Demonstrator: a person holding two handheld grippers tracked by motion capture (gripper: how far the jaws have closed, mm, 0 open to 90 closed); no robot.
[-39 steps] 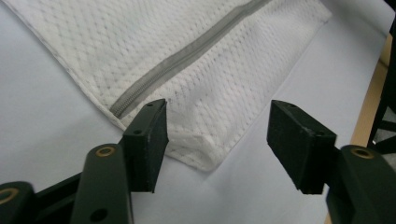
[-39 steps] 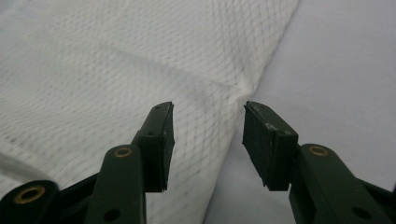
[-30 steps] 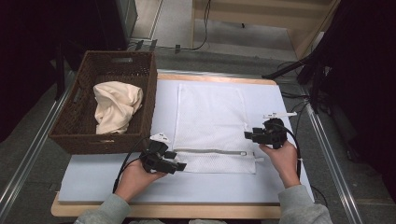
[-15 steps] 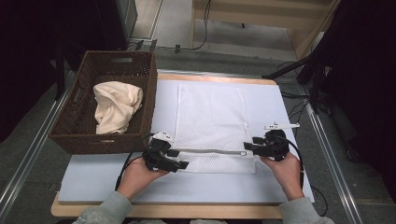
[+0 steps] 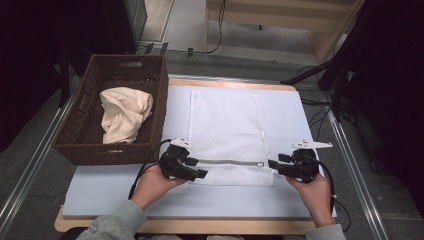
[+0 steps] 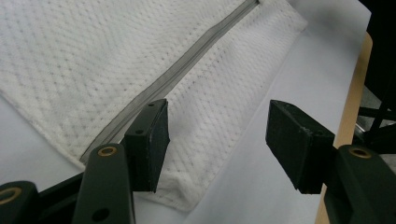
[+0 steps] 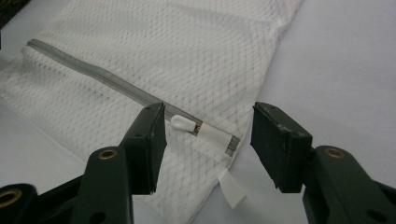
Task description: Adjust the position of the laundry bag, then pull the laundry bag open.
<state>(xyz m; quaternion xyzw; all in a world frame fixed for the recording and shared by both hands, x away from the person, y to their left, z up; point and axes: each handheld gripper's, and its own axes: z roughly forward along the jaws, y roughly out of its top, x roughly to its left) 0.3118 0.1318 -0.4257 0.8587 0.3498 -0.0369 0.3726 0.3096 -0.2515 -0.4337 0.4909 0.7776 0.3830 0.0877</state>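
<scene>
Now mesh bag [image 5: 226, 129] lengthwise away (zipper [image 5: 227, 162] crosswise).

- No readable text, brand, no. or sign in any view.
- White tag [image 7: 232, 189] at corner of mesh bag [image 7: 154, 60]: blank, no print visible.
- Zip pull [image 7: 183, 123]: plain white, no logo.
- Small marking on grey sleeve [image 5: 96, 229], high view: too small to read.
</scene>
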